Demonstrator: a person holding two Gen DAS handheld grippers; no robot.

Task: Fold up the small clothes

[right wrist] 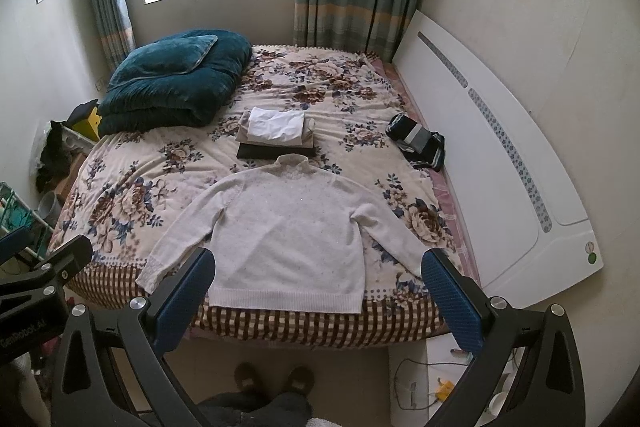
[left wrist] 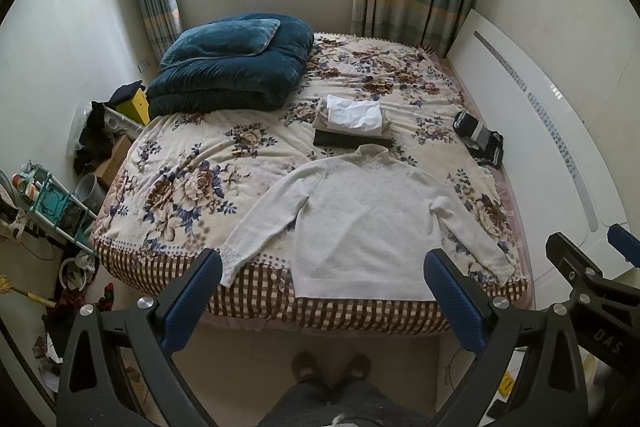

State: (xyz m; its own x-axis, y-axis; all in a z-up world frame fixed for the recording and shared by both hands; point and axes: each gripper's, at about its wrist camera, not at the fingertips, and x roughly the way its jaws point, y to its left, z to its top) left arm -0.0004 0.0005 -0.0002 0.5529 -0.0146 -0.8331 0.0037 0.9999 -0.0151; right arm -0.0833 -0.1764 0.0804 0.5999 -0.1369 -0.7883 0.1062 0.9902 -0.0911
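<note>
A cream knit sweater [left wrist: 364, 223] [right wrist: 292, 231] lies flat and face up on the floral bedspread, sleeves spread out, hem at the bed's near edge. Behind its collar sits a stack of folded clothes [left wrist: 354, 123] [right wrist: 276, 133], white on beige on black. A crumpled dark striped garment [left wrist: 480, 139] [right wrist: 418, 143] lies at the right of the bed. My left gripper [left wrist: 324, 291] is open, held in the air before the hem. My right gripper [right wrist: 320, 291] is open too, above the near edge, holding nothing.
A folded teal quilt with a pillow [left wrist: 232, 63] [right wrist: 176, 83] fills the bed's far left corner. A white headboard [left wrist: 540, 131] [right wrist: 500, 163] runs along the right. Clutter and a rack [left wrist: 52, 203] stand on the floor at left. The person's feet [left wrist: 332, 367] stand before the bed.
</note>
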